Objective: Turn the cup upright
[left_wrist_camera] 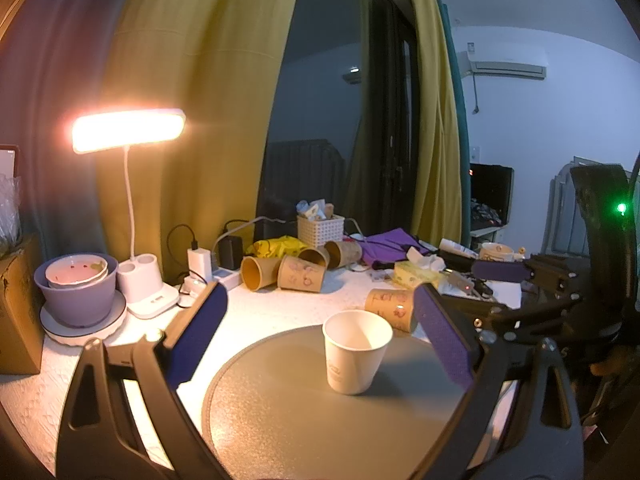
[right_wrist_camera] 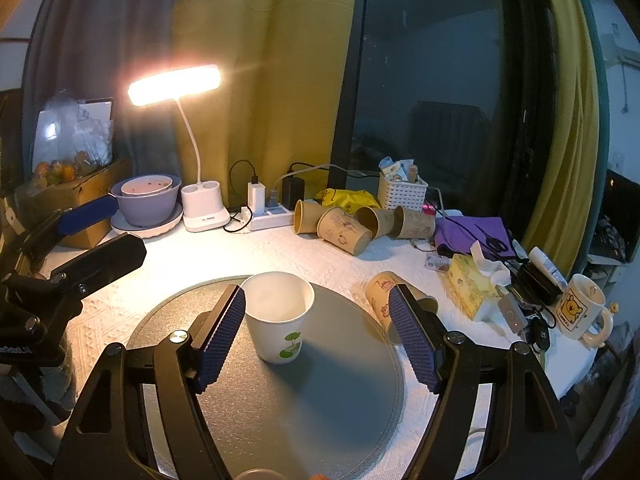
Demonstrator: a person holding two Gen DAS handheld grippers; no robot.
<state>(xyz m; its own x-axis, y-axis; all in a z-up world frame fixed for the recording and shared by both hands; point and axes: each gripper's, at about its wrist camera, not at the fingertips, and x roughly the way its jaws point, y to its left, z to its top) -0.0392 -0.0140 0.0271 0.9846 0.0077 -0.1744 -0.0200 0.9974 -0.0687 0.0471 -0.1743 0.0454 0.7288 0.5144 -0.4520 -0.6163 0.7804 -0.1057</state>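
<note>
White paper cup (right_wrist_camera: pixel 277 316) upright, mouth up

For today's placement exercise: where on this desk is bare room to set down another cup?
Free: the grey mat in front of the white cup, and white cloth between mat and power strip. Crowded: toppled brown cups behind, tissue box and mug rightward.

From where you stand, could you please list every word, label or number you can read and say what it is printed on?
No text can be read for certain.
White cup: faint grey print low on its side, too blurred to read.
Left gripper: white lettering on its body at the right wrist view's left edge, cut off and blurred.
Lamp base: small dark mark, too small.
Mug: bear picture, lettering below it unreadable.
</note>
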